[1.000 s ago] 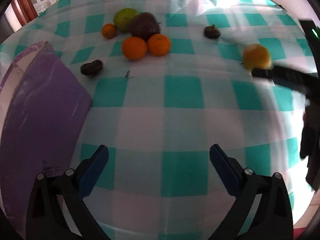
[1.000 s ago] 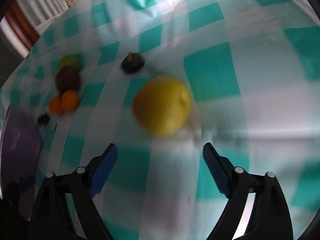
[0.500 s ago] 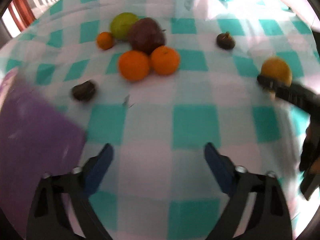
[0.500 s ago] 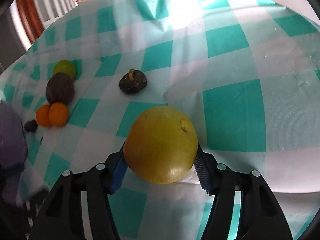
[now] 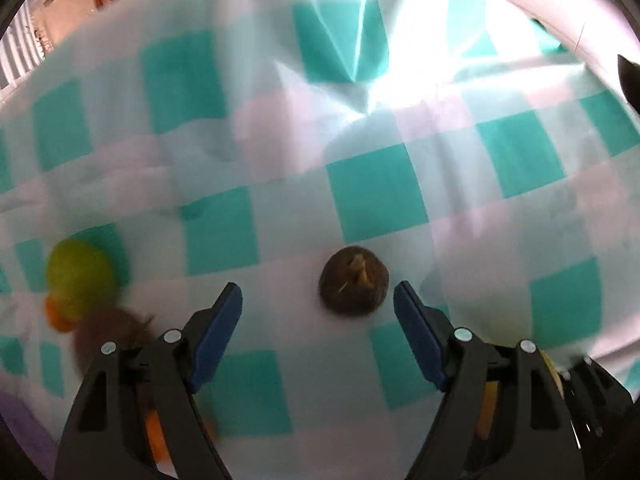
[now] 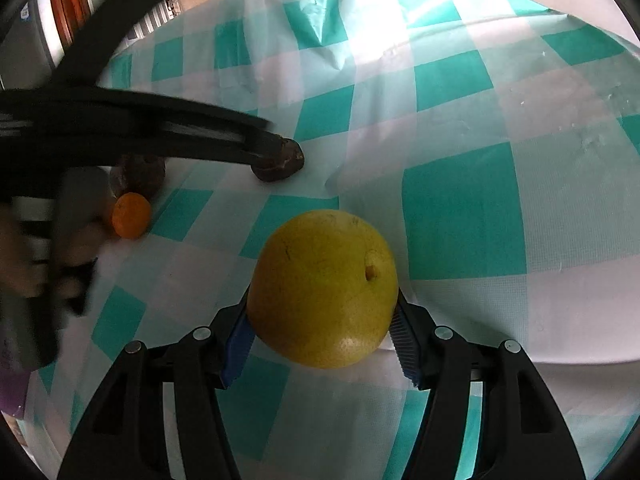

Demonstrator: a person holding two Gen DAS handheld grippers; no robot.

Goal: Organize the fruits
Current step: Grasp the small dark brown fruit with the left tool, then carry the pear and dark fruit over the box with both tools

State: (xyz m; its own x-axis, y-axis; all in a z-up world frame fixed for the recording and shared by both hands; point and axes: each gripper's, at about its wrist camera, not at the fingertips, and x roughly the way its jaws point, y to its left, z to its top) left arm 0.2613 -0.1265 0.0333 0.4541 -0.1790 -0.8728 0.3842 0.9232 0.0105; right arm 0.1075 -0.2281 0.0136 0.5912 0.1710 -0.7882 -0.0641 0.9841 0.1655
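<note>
The right gripper point(image 6: 322, 340) clamps a large round yellow citrus fruit point(image 6: 324, 288). The left gripper point(image 5: 318, 312) gapes, a small dark brown stemmed fruit point(image 5: 354, 286) between its fingertips, nearer the right; bare checkered teal-and-white tablecloth point(image 5: 376, 196) beyond.

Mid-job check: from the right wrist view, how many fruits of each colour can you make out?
yellow fruit: 1
orange fruit: 1
purple fruit: 1, partly hidden
brown fruit: 1
Total: 4
</note>
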